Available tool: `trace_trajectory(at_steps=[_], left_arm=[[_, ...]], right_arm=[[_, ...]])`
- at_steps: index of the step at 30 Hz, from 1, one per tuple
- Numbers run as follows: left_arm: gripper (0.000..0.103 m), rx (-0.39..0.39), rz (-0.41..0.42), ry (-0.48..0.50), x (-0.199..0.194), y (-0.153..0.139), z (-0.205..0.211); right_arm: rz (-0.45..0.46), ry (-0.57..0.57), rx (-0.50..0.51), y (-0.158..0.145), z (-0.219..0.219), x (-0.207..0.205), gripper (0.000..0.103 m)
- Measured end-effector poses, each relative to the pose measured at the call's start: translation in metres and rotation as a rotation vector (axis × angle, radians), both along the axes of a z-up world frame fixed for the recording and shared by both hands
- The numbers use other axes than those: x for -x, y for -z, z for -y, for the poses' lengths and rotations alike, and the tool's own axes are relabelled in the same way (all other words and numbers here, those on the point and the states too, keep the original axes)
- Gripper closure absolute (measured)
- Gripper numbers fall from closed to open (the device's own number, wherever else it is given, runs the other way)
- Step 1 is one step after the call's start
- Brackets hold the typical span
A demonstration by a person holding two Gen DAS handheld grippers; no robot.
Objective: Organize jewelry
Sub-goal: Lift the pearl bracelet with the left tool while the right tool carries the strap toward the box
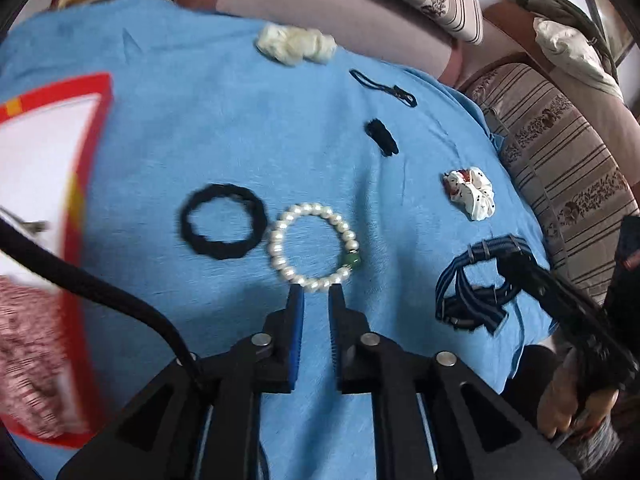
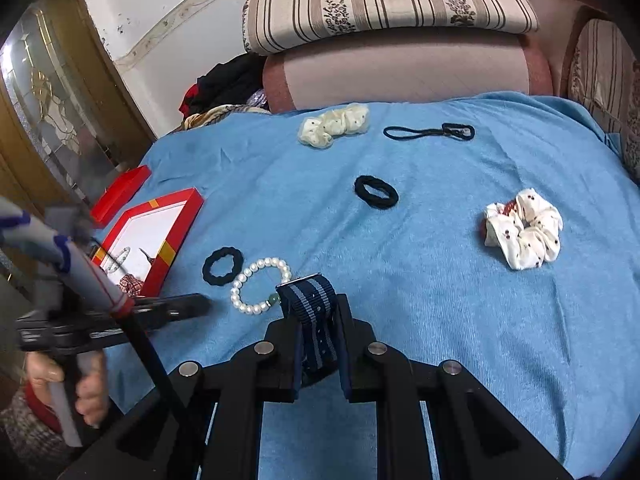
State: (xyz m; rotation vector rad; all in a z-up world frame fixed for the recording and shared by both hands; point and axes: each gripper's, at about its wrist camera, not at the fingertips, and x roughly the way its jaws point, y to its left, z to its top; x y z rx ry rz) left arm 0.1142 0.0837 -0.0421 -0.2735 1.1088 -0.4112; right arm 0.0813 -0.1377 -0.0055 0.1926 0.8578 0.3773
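Left wrist view: the left hand-held gripper [image 1: 316,294] stands narrowly open and empty at the near rim of the pearl bracelet [image 1: 310,246] on the blue cloth [image 1: 200,128], apparently lined up to pinch it. Right wrist view: the right hand-held gripper [image 2: 318,312] is clamped on the striped strap [image 2: 310,312], lifted clear, presumably bound for the red box [image 2: 176,220].

A blue cloth [image 2: 400,280] covers the surface. On it lie a cream scrunchie [image 2: 334,125] and a thin black hair tie [image 2: 430,132] at the far edge, a black band [image 2: 376,192] mid-cloth, a white spotted scrunchie [image 2: 524,234] to the right, a wavy black band [image 2: 223,265] touching a pearl bracelet [image 2: 256,286], and a red box [image 2: 150,236] beside its red lid [image 2: 120,196] at the left.
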Motion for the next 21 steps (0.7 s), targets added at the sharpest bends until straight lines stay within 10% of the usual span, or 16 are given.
trace_trajectory(at_steps=[3,7,10,21], left_arm=[[0.06,0.029,0.006,-0.002,-0.006,0.004,0.011],[0.058,0.039,-0.017,-0.005,-0.014,0.011,0.024],[0.098,-0.011,-0.043,-0.002,-0.02,0.021,0.034],[0.103,-0.015,0.083,-0.077,0.009,-0.034,0.005]], right_arm=[[-0.005,0.004,-0.009,0.005,0.004,-0.001,0.088],[-0.022,0.013,-0.014,0.016,0.009,-0.005,0.088],[-0.037,0.026,-0.026,0.024,0.015,-0.006,0.088],[-0.002,-0.002,-0.018,0.002,0.007,-0.005,0.094]])
